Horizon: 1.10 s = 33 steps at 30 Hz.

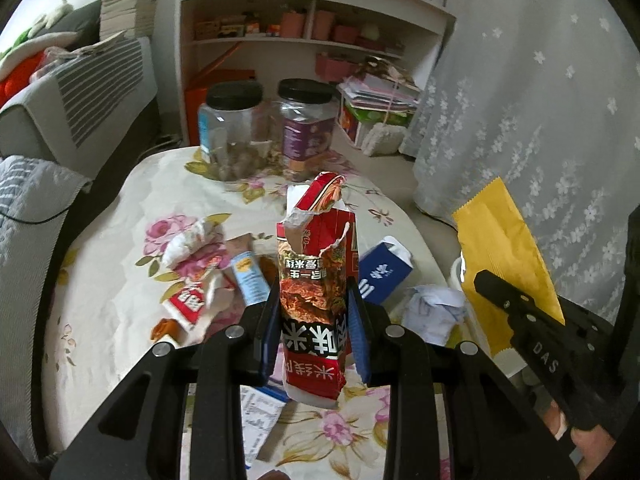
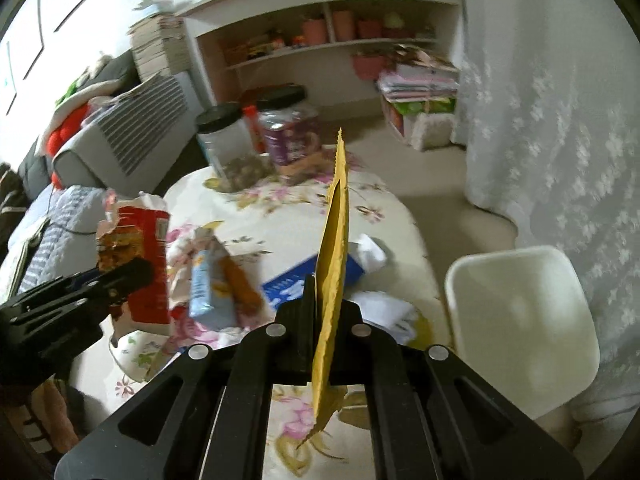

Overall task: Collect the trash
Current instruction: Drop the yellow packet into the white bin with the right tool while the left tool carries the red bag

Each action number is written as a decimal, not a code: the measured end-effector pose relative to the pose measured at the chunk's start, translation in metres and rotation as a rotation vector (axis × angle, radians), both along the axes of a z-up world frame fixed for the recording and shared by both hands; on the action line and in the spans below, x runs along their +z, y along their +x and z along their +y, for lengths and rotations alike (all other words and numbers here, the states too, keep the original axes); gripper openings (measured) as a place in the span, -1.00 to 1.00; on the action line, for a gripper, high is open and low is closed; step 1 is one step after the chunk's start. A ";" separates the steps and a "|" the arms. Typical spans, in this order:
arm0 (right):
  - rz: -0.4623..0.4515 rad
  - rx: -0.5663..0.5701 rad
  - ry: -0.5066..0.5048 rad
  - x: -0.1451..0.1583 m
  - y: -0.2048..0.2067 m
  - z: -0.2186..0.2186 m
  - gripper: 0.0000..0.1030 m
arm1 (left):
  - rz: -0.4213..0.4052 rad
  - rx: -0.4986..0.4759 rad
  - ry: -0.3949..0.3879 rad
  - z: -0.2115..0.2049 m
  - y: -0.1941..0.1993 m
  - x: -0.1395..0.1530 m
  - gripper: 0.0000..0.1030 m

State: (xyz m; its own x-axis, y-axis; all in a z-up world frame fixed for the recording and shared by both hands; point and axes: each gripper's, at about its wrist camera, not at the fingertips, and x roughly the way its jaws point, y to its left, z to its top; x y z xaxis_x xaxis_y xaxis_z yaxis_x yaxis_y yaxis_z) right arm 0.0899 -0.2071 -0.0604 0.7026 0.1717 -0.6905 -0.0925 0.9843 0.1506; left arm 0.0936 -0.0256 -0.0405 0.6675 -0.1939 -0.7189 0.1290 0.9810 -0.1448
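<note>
My left gripper (image 1: 314, 296) is shut on a torn red noodle carton (image 1: 316, 264), held upright above the flowered table (image 1: 120, 208). The same red noodle carton (image 2: 140, 264) and left gripper (image 2: 132, 276) show at the left of the right wrist view. My right gripper (image 2: 326, 300) is shut on a flat yellow wrapper (image 2: 334, 264), seen edge-on. That yellow wrapper (image 1: 504, 256) and the right gripper (image 1: 486, 278) appear at the right of the left wrist view. Loose trash lies on the table: a blue carton (image 1: 384, 272), crumpled paper (image 1: 434, 312), a light-blue packet (image 1: 250, 276), a red-white wrapper (image 1: 186, 304).
Two black-lidded plastic jars (image 1: 232, 132) (image 1: 306, 128) stand at the table's far side. A white bin (image 2: 524, 328) sits beside the table on the right. A shelf unit (image 1: 304, 40), a curtain (image 1: 540, 100) and a striped grey sofa (image 1: 80, 100) surround the table.
</note>
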 end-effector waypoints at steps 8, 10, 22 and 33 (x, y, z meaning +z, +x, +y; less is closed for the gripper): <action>-0.031 -0.073 0.033 0.009 -0.002 -0.043 -0.94 | 0.000 -0.063 0.014 -0.044 0.003 0.001 -0.42; -0.029 -0.091 0.043 0.009 0.000 -0.050 -0.94 | 0.000 -0.079 0.020 -0.054 0.003 0.000 -0.41; 0.039 -0.278 0.123 0.000 0.004 -0.129 -0.93 | 0.012 -0.176 0.038 -0.118 0.004 -0.001 -0.41; 0.003 -0.471 0.251 0.014 -0.008 -0.189 -0.02 | 0.016 -0.292 0.059 -0.190 0.008 -0.004 -0.42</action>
State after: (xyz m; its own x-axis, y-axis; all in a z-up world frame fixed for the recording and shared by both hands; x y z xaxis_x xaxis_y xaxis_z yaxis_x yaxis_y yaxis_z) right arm 0.0817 -0.3964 -0.0459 0.7415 -0.0014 -0.6710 0.3512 0.8528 0.3864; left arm 0.1018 -0.2157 -0.0442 0.5783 -0.3334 -0.7446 0.4050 0.9096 -0.0927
